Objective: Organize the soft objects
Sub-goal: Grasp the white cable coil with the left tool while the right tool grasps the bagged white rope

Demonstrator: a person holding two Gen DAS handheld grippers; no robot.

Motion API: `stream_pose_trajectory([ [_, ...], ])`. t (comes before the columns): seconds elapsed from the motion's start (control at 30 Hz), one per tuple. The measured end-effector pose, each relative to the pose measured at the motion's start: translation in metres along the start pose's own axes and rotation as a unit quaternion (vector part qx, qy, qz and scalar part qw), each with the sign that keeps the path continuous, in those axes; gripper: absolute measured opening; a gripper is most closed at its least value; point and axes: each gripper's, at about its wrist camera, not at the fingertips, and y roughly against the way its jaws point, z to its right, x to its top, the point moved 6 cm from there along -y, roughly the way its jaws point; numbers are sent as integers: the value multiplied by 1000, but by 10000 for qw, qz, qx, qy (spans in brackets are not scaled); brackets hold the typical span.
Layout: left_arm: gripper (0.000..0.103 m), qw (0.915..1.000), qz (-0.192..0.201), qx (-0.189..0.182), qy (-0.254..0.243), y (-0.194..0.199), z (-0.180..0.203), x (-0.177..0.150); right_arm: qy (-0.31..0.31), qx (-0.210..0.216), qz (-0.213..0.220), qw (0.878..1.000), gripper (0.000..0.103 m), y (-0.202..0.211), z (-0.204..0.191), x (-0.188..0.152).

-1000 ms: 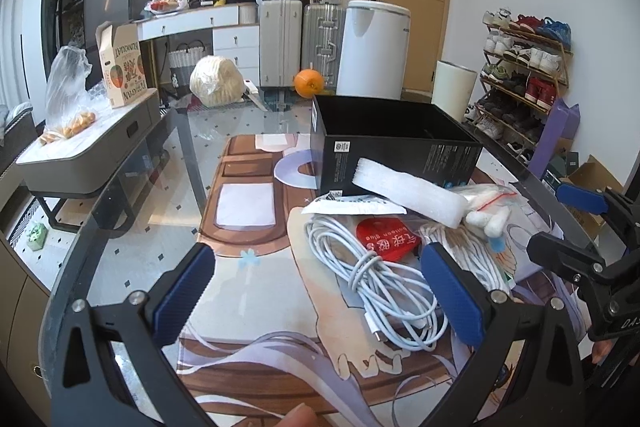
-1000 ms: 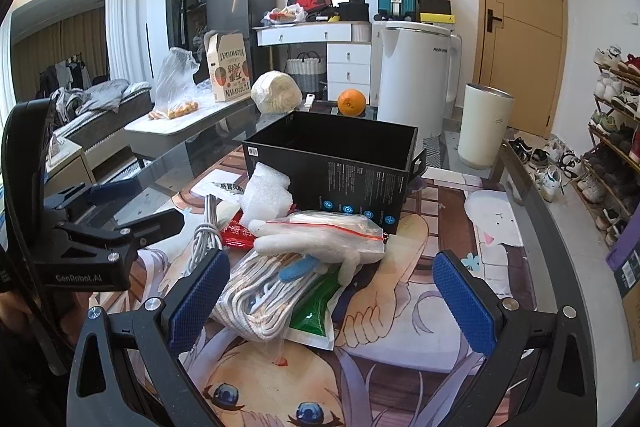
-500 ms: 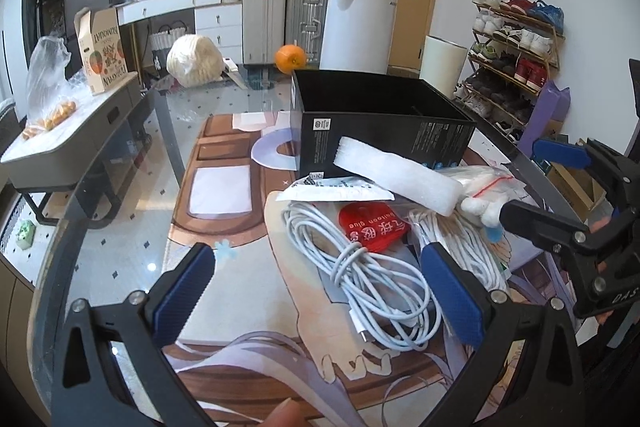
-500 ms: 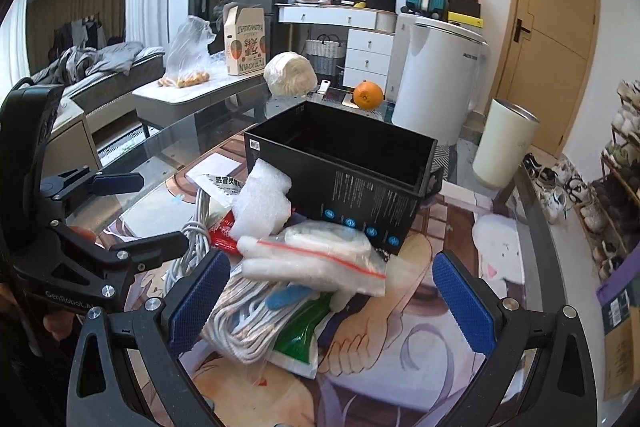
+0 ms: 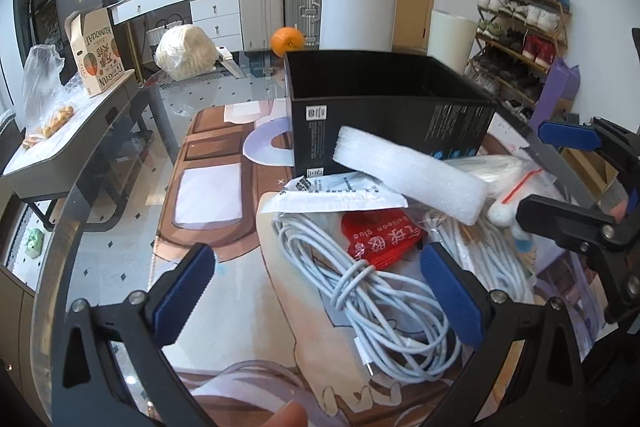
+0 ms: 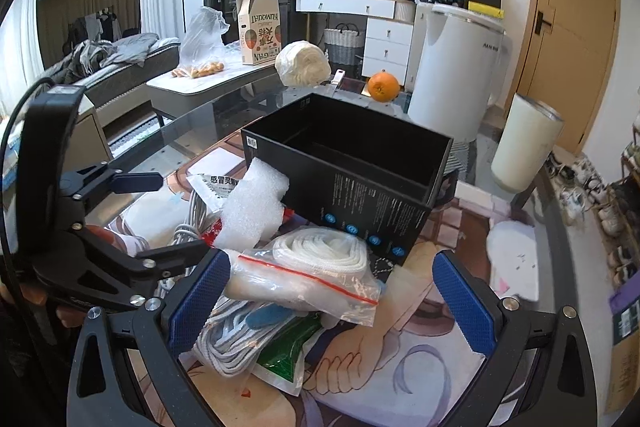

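Because the soft goods lie heaped together against the near wall of the black box [image 6: 352, 163], which stands toward the middle of the bench [image 5: 120, 235], any single pick risks dragging a neighbour. Left tool [image 5: 320, 291]: jaws spread wide, empty, hanging over the white cable [image 5: 384, 291], a loose coil whose loops could snag a finger and trail out on lifting. Right tool [image 6: 328, 299]: jaws spread wide, empty, held low at the zip bag [image 6: 312, 275], which holds a white rope and rests on top of a second rope bundle [image 6: 228, 339] and a green packet [image 6: 288, 355]. Foam block [image 5: 408, 179]: leaning on the box's near wall and across a white sachet [image 5: 332, 195]; judged light and unstable, likely to topple or slide if the pile beneath is disturbed. Red packet [image 5: 380, 239]: partly under the foam, touching the cable. Hazards, judged: slick bag film slipping from the pads; a pinch taking film only, letting the contents sag; the two tools, close together over the same heap, colliding; the box, apparently empty and light, being shoved back by a careless drop-in. An orange [image 6: 383, 87] near the far edge of the bench stands well apart from the work.
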Motion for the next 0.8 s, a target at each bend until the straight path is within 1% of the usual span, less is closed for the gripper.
stream_pose_trajectory([
  [0.17, 103, 9998, -172, 67, -25, -5, -3, -3, -20, 93, -159, 9998, 103, -8, 0, -5],
  [0.33, 103, 9996, -252, 152, 56, -1, -15, -10, -123, -21, -337, 9994, 103, -11, 9, -12],
  [0.5, 103, 9991, -366, 35, 199, -2, -20, -14, -176, 29, -408, 9990, 103, -13, 7, -12],
  [0.6, 103, 9987, -447, -29, 247, -4, -21, -14, -291, -46, -597, 9978, 103, -21, 8, -11],
  [0.67, 103, 9978, -581, -119, 312, -8, -22, -16, -344, 152, -704, 9968, 103, -23, 5, -12],
  [0.7, 102, 9973, -645, -137, 312, -10, -22, -18, -345, 229, -671, 9969, 103, -22, 3, -10],
  [0.73, 99, 9968, -726, -125, 298, -13, -21, -21, -349, 207, -654, 9970, 103, -21, 4, -10],
  [0.77, 91, 9974, -675, -26, 249, -12, -21, -21, -363, 160, -656, 9971, 103, -21, 5, -9],
  [0.8, 83, 9978, -633, -2, 183, -12, -19, -21, -394, 113, -690, 9968, 103, -23, 6, -8],
])
